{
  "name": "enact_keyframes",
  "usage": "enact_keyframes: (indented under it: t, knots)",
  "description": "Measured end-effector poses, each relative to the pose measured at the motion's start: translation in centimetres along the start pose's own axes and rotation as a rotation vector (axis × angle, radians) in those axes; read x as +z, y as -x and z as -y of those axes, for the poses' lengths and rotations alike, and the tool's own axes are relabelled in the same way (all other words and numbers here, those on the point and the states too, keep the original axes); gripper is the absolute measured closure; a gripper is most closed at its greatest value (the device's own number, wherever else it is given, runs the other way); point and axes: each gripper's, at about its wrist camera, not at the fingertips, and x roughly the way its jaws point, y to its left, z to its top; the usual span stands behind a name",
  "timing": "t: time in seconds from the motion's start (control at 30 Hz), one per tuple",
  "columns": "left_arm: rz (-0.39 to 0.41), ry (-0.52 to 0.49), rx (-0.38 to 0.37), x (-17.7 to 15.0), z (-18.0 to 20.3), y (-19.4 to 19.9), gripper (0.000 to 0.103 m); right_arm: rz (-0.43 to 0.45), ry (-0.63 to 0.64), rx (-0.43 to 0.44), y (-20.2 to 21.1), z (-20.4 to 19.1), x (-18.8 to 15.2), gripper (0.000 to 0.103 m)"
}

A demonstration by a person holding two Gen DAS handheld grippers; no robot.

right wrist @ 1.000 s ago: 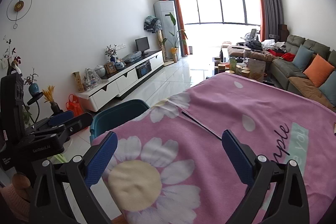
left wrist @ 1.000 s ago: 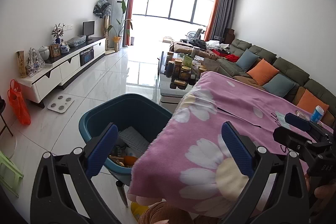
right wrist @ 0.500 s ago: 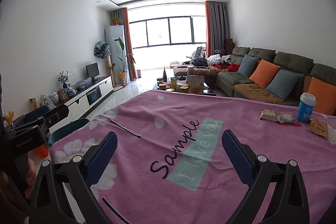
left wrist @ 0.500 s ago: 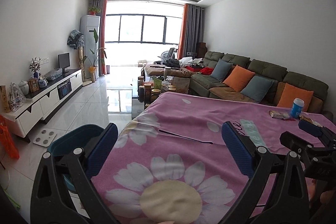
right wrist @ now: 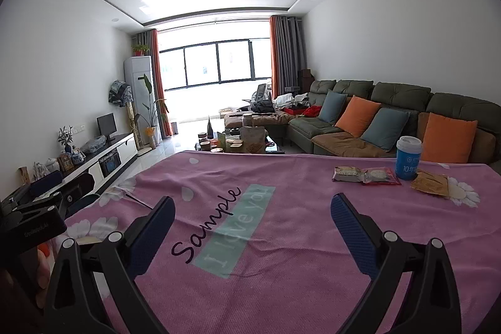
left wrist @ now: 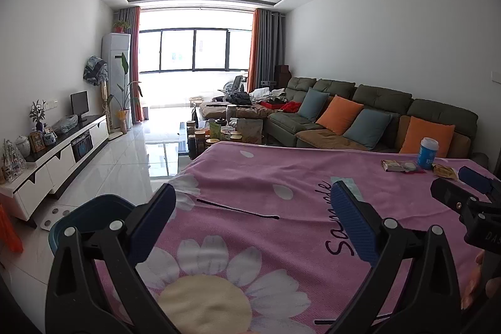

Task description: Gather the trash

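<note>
Trash lies at the far right of the pink flowered tablecloth: a blue paper cup, a grey snack wrapper, a red snack wrapper and a brown wrapper. The cup and wrappers also show in the left wrist view. A teal bin stands on the floor left of the table. My left gripper is open and empty over the table's left part. My right gripper is open and empty, well short of the trash.
A coffee table with jars stands beyond the table. A green sofa with cushions runs along the right wall. A white TV cabinet lines the left wall. An orange bag is on the floor at left.
Both grippers have swung right and tilted up, from the bin and table's left edge to the tabletop. The cup and wrappers have come into view. Both stayed open.
</note>
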Motion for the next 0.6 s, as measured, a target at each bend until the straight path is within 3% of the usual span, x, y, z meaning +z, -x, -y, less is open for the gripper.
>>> enact_keyframes:
  t: [0.6]
  knots:
    - [0.023,0.000,0.001,-0.1,0.9,0.5,0.006,0.018,0.014,-0.029,1.1,0.1,0.4,0.007]
